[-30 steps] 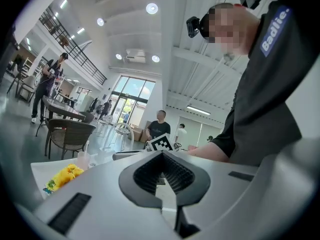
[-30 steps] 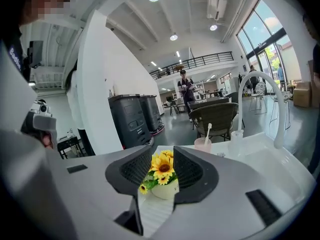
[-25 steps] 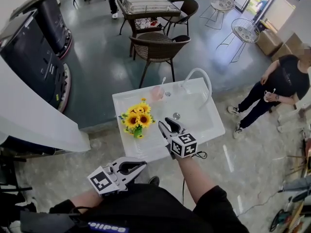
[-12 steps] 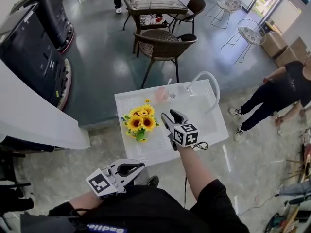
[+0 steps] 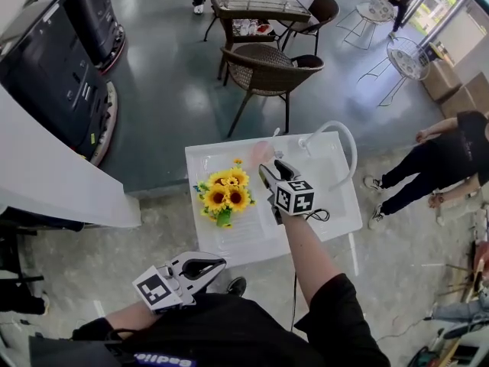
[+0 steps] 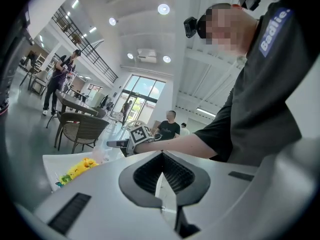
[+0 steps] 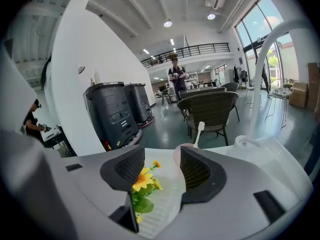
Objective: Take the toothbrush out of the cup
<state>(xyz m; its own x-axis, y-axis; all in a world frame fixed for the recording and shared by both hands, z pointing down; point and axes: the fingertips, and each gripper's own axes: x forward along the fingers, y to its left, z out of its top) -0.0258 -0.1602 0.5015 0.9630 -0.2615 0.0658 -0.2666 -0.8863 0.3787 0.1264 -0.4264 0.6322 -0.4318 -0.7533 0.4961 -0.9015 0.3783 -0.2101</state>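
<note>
- Right gripper (image 5: 273,170): I hold it over the white sink unit (image 5: 340,197), pointing away from me and tilted downward. Its jaws have just been opening and stand wide apart. Nothing sits between the pads and nothing is gripped.
- Right gripper view: the bunch of sunflowers (image 7: 142,179) and the pink cup (image 7: 177,153) show through the gap between the jaws. Both lie beyond the jaws, and the cup is partly hidden by the right-hand jaw.
- Toothbrush (image 7: 199,133): it is white and stands in the cup, with its upper end leaning to the right above the rim. It has not been taken out.
- Cup (image 5: 260,153): it stands at the far edge of the sink unit. It is on the far side of the sunflowers (image 5: 225,193) and left of the foot of the arched white faucet (image 5: 340,125). The right gripper's tips are near it, and I cannot tell from the head view whether they touch.
- Left gripper (image 5: 218,264): I hold it close to my body on the near side, well apart from the sink unit. In the left gripper view its jaws (image 6: 161,156) are pressed together with nothing between them.
- Surroundings: a wicker chair (image 5: 271,67) stands beyond the sink unit, and a person (image 5: 451,151) stands at the right.
</note>
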